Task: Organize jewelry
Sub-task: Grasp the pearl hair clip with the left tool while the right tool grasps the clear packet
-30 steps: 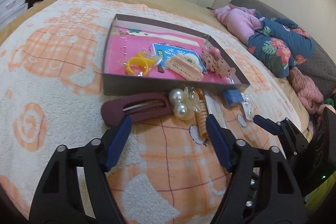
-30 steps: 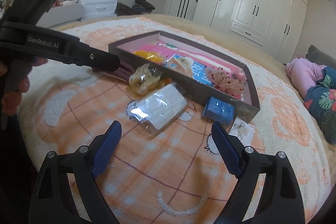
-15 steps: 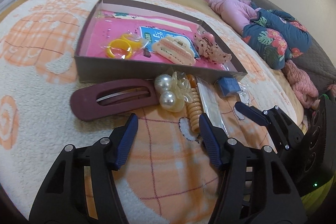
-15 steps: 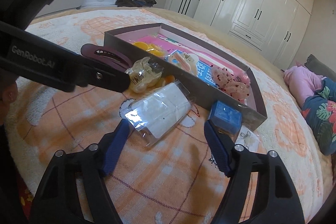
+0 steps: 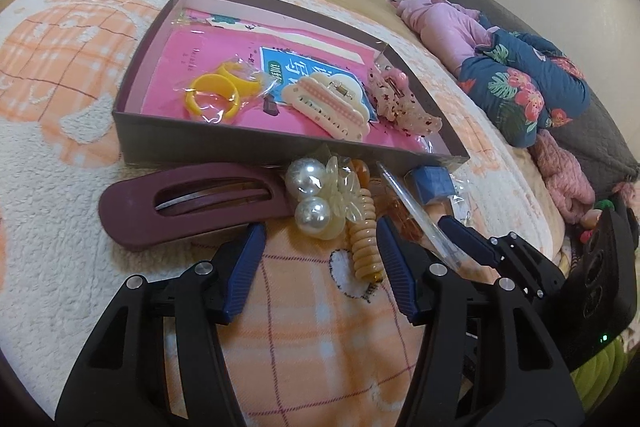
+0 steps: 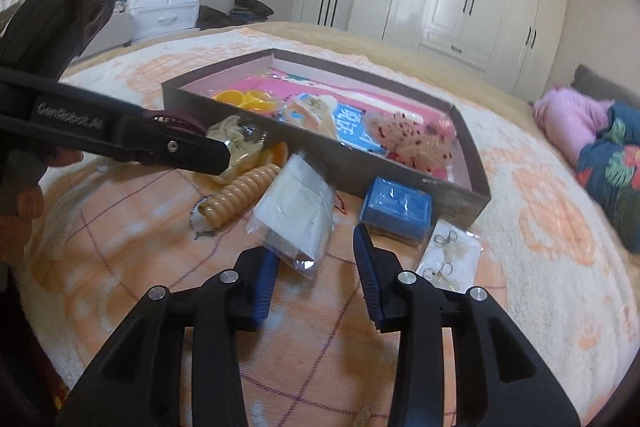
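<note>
A dark box (image 5: 248, 143) with a pink lining holds yellow rings (image 5: 212, 95) and two claw clips. In front of it on the blanket lie a maroon snap clip (image 5: 136, 211), a pearl ornament (image 5: 314, 203), a spiral hair tie (image 5: 364, 247), a clear packet (image 6: 296, 203), a small blue box (image 6: 396, 207) and an earring packet (image 6: 448, 259). My left gripper (image 5: 320, 231) is closing, with the pearl ornament and hair tie just ahead of its tips and untouched. My right gripper (image 6: 316, 247) is closing around the clear packet's near corner; its right pad stands clear of it.
The box's near wall (image 6: 360, 179) stands right behind the loose items. A pile of pink and floral clothes (image 5: 520, 75) lies at the bed's right side. A hand (image 6: 24, 195) holds the left gripper at the left edge. White wardrobes line the far wall.
Both grippers moved forward toward the loose items and their jaws narrowed. The right gripper now straddles the clear packet's corner; the left sits closer to the pearl ornament.
</note>
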Motion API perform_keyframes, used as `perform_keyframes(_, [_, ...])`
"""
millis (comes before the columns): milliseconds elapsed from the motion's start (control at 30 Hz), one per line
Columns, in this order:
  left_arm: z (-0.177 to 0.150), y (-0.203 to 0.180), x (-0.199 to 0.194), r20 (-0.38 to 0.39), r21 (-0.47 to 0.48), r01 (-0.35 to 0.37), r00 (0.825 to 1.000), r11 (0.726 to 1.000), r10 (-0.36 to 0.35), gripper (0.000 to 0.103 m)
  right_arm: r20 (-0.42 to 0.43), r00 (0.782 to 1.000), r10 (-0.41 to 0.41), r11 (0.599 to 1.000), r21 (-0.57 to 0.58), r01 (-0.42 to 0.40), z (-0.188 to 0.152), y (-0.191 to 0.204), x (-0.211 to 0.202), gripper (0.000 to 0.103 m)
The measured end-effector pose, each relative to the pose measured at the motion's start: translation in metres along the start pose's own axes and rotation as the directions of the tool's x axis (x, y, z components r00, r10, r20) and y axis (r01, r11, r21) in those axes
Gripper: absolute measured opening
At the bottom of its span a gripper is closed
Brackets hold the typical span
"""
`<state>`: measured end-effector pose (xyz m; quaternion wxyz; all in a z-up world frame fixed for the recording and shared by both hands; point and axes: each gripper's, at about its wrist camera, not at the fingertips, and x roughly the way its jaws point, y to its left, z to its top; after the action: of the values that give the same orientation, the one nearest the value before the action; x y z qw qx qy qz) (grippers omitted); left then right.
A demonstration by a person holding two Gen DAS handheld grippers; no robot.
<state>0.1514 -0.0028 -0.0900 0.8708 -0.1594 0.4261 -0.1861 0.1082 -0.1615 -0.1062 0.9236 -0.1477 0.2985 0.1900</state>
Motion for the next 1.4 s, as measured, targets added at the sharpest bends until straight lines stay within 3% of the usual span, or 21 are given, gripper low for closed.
perform_keyframes(233, [0.005, 0.001, 0.007, -0.007, -0.034, 0.012, 1.0, 0.999, -0.012, 0.048, -0.013, 0.999, 0.04, 0.999, 0.031, -0.04, 0.002, -0.004, 0.005, 0.035])
perform_keyframes(300, [0.006, 0.001, 0.009, -0.009, -0.047, 0.014, 1.0, 0.999, -0.015, 0.048, -0.006, 0.999, 0.054, 0.997, 0.047, -0.053, 0.002, -0.006, 0.003, 0.021])
perform_keyframes(467, [0.008, -0.001, 0.014, -0.017, -0.076, 0.023, 1.0, 0.997, -0.024, 0.042, 0.014, 0.998, 0.069, 0.995, 0.071, -0.07, 0.001, -0.012, -0.004, 0.02])
perform_keyframes(567, [0.008, -0.003, 0.017, -0.023, -0.091, 0.029, 0.999, 0.995, -0.031, 0.03, 0.021, 0.997, 0.068, 0.995, 0.078, -0.069, -0.001, -0.014, -0.01, 0.02])
perform_keyframes(733, [0.006, -0.005, 0.016, -0.016, -0.083, 0.023, 1.0, 0.996, -0.025, 0.027, 0.021, 0.997, 0.072, 0.993, 0.09, -0.074, -0.005, -0.017, -0.016, 0.02])
perform_keyframes(1200, [-0.009, -0.008, -0.001, -0.027, -0.068, 0.041, 0.999, 0.997, -0.043, 0.027, 0.034, 0.997, 0.071, 0.992, 0.103, -0.074, -0.005, -0.024, -0.03, 0.02])
perform_keyframes(1400, [-0.009, -0.017, -0.018, 0.018, -0.017, 0.022, 1.0, 1.0, -0.021, 0.027, 0.055, 0.996, 0.071, 0.991, 0.111, -0.076, -0.002, -0.027, -0.04, 0.02])
